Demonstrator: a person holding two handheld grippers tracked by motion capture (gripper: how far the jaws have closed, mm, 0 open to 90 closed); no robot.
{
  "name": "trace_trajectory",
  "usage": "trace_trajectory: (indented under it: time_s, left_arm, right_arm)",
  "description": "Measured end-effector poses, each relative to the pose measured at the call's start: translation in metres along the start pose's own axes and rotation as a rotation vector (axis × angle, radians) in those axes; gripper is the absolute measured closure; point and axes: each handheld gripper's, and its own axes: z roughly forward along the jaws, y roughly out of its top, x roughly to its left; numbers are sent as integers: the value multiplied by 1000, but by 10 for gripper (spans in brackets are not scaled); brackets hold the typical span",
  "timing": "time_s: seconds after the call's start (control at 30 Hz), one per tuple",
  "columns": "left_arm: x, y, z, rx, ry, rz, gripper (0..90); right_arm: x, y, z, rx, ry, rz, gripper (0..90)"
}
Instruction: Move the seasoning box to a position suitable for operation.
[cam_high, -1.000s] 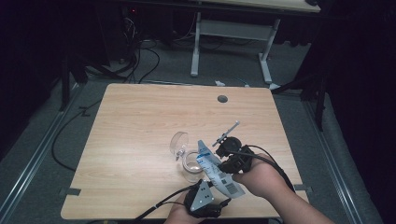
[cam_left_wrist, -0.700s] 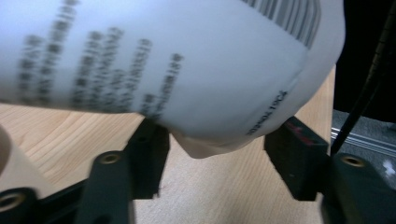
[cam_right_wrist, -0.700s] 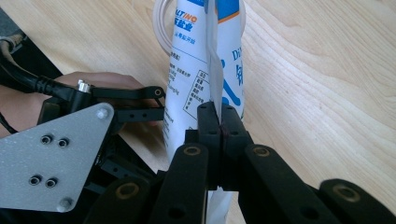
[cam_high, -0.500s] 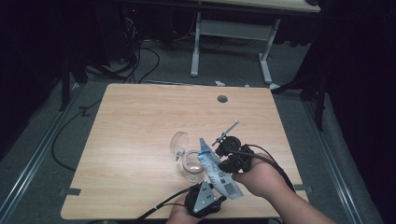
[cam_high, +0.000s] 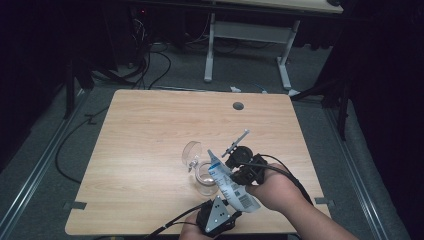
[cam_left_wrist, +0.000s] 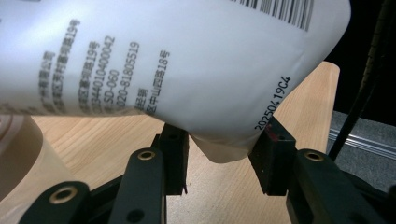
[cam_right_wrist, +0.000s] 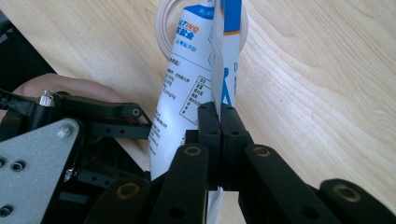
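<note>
A white pouch (cam_high: 231, 186) with blue print and a barcode slants above the table, its upper end over the mouth of a clear glass jar (cam_high: 205, 179). My right gripper (cam_right_wrist: 220, 121) is shut on the pouch's flat side seam (cam_right_wrist: 218, 70). My left gripper (cam_left_wrist: 222, 154) comes in from the table's near edge, under its grey plate (cam_high: 218, 214). Its jaws have just been closing on the pouch's (cam_left_wrist: 187, 70) bulging lower corner, and both pads touch it. The jar's (cam_left_wrist: 18, 154) wall stands at the left of the left gripper view.
The jar's round lid (cam_high: 191, 152) stands tipped open behind the jar. The wooden table (cam_high: 150, 130) has a cable hole (cam_high: 238, 106) near its far edge. Cables trail off the near edge. Another desk's legs (cam_high: 210, 45) stand on the floor beyond.
The left gripper's jaws have drawn in around the pouch's lower end. The right hand and the pouch have hardly shifted.
</note>
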Motion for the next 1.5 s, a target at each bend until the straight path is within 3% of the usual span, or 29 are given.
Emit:
trace_trajectory:
  time_s: [0.57, 1.5]
  left_arm:
    - [2, 5, -4, -8, 12, -19, 607]
    - [6, 14, 1, -25, 4, -42, 605]
  right_arm:
    - [-4, 9, 3, -23, -2, -22, 899]
    - [-5, 20, -2, -2, -31, -41, 900]
